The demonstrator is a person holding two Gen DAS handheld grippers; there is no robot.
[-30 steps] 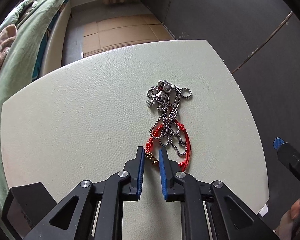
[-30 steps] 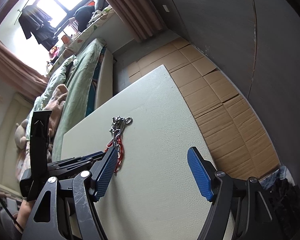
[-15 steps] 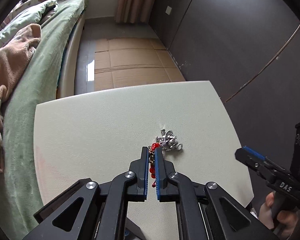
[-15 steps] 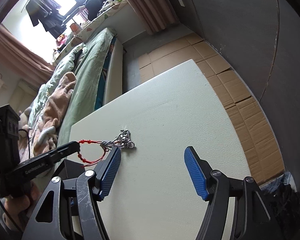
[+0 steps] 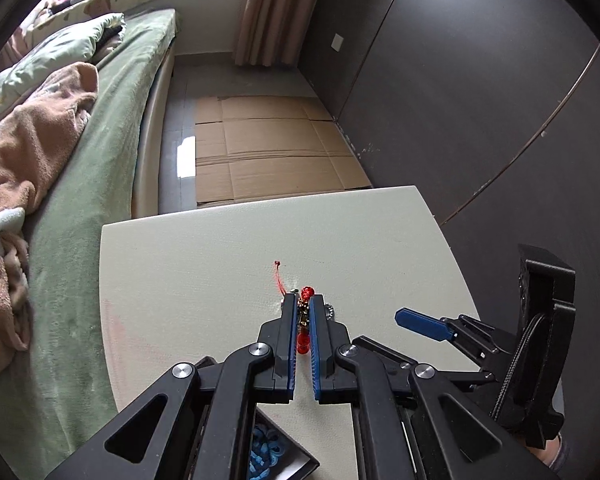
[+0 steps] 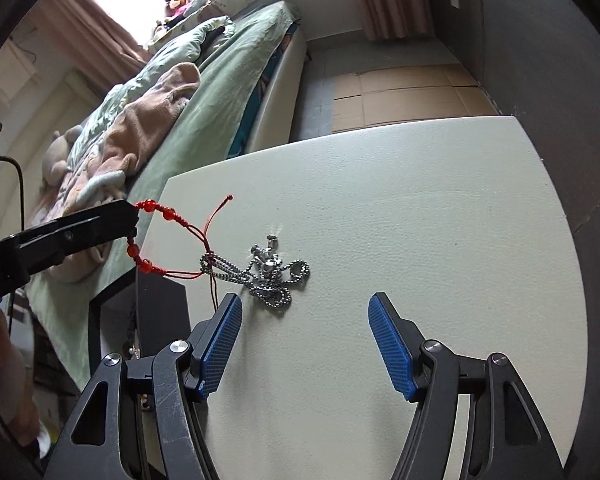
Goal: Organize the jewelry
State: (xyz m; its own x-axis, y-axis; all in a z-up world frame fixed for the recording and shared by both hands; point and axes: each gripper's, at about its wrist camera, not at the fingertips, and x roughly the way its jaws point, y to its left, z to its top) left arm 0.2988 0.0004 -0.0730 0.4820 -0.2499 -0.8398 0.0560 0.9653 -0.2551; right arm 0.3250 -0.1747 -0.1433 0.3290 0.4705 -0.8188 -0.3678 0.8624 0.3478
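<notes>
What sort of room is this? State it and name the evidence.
Most likely a bedroom. A bed with a green cover and rumpled peach blanket runs beside the white textured table, brown curtains hang at the window, and flattened cardboard sheets cover the floor.

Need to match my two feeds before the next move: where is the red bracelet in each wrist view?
Left wrist view: red bracelet is low centre, pinched between the left tongs.
Right wrist view: bracelet is at left, hanging from the left tongs, its cord snagged in the silver chain.
Shared landmark: the white table.
</notes>
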